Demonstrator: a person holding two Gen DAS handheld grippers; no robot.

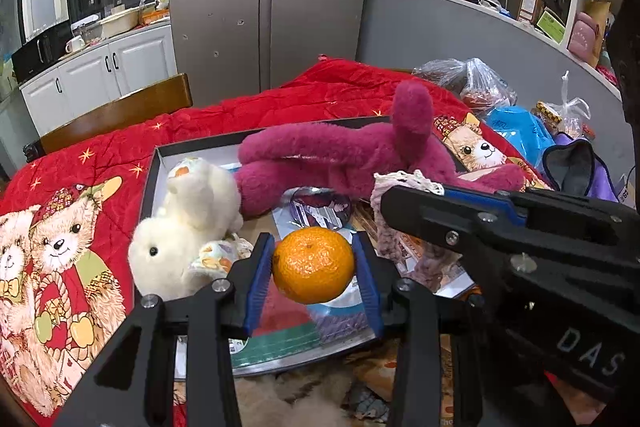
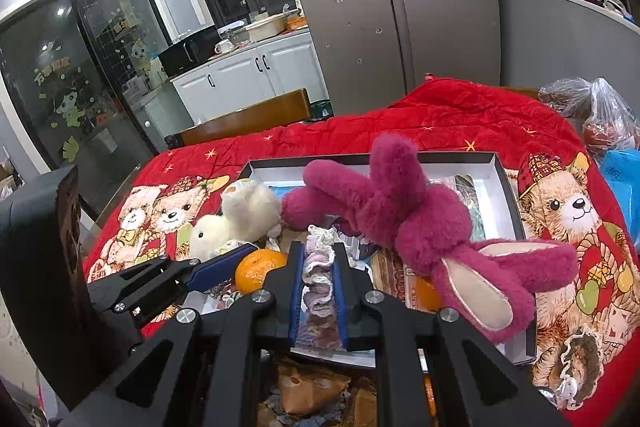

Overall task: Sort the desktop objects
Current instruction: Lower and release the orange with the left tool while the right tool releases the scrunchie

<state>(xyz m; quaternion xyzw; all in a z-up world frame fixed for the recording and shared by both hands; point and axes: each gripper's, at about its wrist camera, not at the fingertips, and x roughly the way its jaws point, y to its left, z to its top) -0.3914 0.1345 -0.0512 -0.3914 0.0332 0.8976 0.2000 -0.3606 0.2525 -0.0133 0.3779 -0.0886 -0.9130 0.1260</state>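
We hold a tangerine (image 1: 313, 264) pinched between the blue pads of our left hand-held gripper (image 1: 314, 277), lifted above the near part of a shallow box (image 1: 154, 163) whose dark rim and white inner wall show at the far left corner. From the right wrist view the same tangerine (image 2: 256, 269) sits at the tip of the left hand-held gripper (image 2: 224, 273), just beside our right one.

Our right hand-held gripper (image 2: 318, 291) is pressed onto a crocheted piece (image 2: 318, 283) of pale pink and cream yarn, which is bunched up between its blue pads. In the left wrist view that crocheted piece (image 1: 404, 187) hangs from the right hand-held gripper (image 1: 432, 195), over the right side of the box.

Inside the box lies a white plush rabbit (image 1: 188, 227) at the left, its head towards us, and a long magenta plush rabbit (image 1: 348, 155) stretched across the middle, one limb pointing upward. Its pale-lined ears (image 2: 484, 291) drape over the box's right near edge. A second orange fruit (image 2: 426, 293) peeks out beneath those ears. Flat cards and printed sheets cover the floor of the box.

The box rests on a red quilt (image 1: 280, 99) printed with teddy bears that covers the tabletop. Plastic bags (image 1: 472, 79) lie at the far right, and a wooden chair back (image 1: 120, 111) stands behind the quilt.
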